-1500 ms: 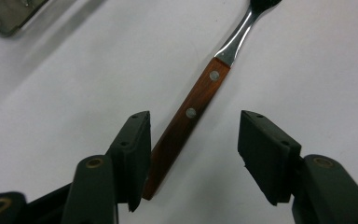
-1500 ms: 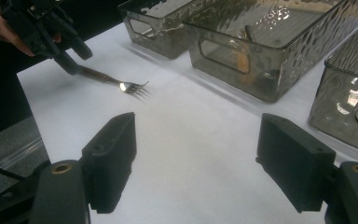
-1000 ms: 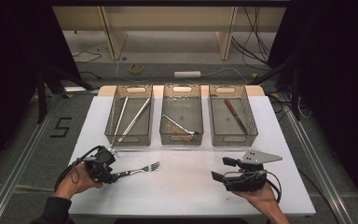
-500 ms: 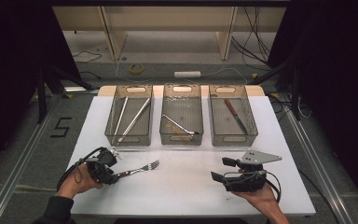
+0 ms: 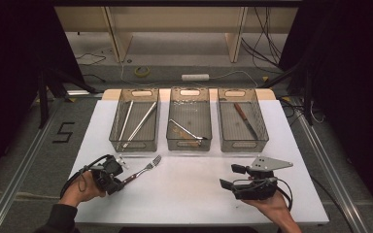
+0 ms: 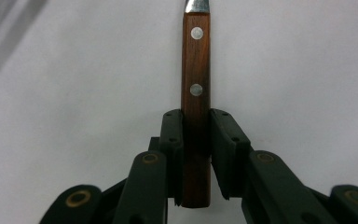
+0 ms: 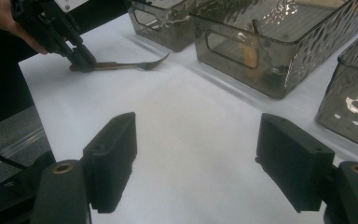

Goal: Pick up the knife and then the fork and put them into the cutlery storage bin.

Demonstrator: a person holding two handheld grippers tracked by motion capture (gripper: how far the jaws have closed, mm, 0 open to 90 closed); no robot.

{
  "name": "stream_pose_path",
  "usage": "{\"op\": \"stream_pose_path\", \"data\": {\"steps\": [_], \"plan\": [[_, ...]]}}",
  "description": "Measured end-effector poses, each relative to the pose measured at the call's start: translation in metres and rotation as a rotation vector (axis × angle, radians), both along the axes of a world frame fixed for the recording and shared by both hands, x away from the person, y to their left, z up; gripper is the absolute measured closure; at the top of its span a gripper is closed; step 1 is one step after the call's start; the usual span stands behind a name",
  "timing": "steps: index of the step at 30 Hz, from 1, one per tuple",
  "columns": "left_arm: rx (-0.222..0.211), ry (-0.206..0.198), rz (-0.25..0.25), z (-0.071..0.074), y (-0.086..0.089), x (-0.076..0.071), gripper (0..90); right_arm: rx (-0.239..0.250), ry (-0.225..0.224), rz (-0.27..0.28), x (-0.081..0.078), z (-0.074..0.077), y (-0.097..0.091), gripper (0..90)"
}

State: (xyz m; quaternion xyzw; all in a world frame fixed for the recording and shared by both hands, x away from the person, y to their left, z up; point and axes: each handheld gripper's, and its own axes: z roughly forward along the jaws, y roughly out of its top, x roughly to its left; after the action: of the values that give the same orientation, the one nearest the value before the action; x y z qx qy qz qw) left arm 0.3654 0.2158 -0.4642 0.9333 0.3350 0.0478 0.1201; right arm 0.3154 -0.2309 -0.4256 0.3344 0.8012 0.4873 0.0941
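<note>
Nearest the person, the left tool (image 5: 118,184) sits low on the white worktop (image 5: 194,194) with its jaws just drawn in around the wooden handle of a fork (image 5: 143,171); in the left gripper view the fork (image 6: 196,112) runs straight up between the two black pads (image 6: 172,140), which sit flush against the wood on both sides, so I take it as pinched. The fork lies flat on the worktop, tines pointing up and right toward the bins, not yet lifted as far as I can tell. Across from it the right tool (image 5: 233,177) rests in the other hand with its jaws spread wide and nothing between them, pointing across the worktop at the fork (image 7: 121,65) and the left tool (image 7: 81,58).

Farther back stand three clear bins in a row. The left bin (image 5: 135,143) holds long metal pieces, perhaps chopsticks; the middle bin (image 5: 189,144) holds a metal utensil I cannot identify; the right bin (image 5: 243,143) holds a wooden-handled knife (image 5: 245,120).

The sorting looks mostly done: the fork is the only piece loose on the worktop. What remains, I judge, is lifting it and setting it in a bin
</note>
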Motion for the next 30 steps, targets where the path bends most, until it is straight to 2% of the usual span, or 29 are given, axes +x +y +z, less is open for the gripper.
{"op": "stream_pose_path", "data": {"steps": [10, 15, 22, 25, 29, 30], "plan": [[-0.014, 0.004, 0.005, 0.003, 0.002, -0.001, 75.2, 0.002, -0.004, 0.006, 0.000, 0.000, 0.001, 29.6], [-0.058, -0.010, 0.011, 0.016, 0.000, -0.003, 75.2, 0.005, -0.008, 0.011, -0.001, 0.001, 0.001, 29.7], [-0.106, 0.002, -0.019, 0.027, -0.013, -0.008, 75.2, 0.009, -0.011, 0.030, -0.003, 0.003, 0.006, 29.6], [-0.099, 0.004, -0.041, 0.030, -0.022, -0.012, 75.2, 0.003, -0.024, 0.049, -0.005, 0.004, 0.010, 29.2], [-0.137, 0.020, -0.047, 0.036, -0.034, -0.015, 75.2, -0.014, -0.027, 0.075, -0.007, 0.004, 0.017, 27.3], [-0.129, 0.022, -0.058, 0.037, -0.037, -0.016, 75.2, -0.017, -0.030, 0.086, -0.007, 0.004, 0.020, 27.1]]}}
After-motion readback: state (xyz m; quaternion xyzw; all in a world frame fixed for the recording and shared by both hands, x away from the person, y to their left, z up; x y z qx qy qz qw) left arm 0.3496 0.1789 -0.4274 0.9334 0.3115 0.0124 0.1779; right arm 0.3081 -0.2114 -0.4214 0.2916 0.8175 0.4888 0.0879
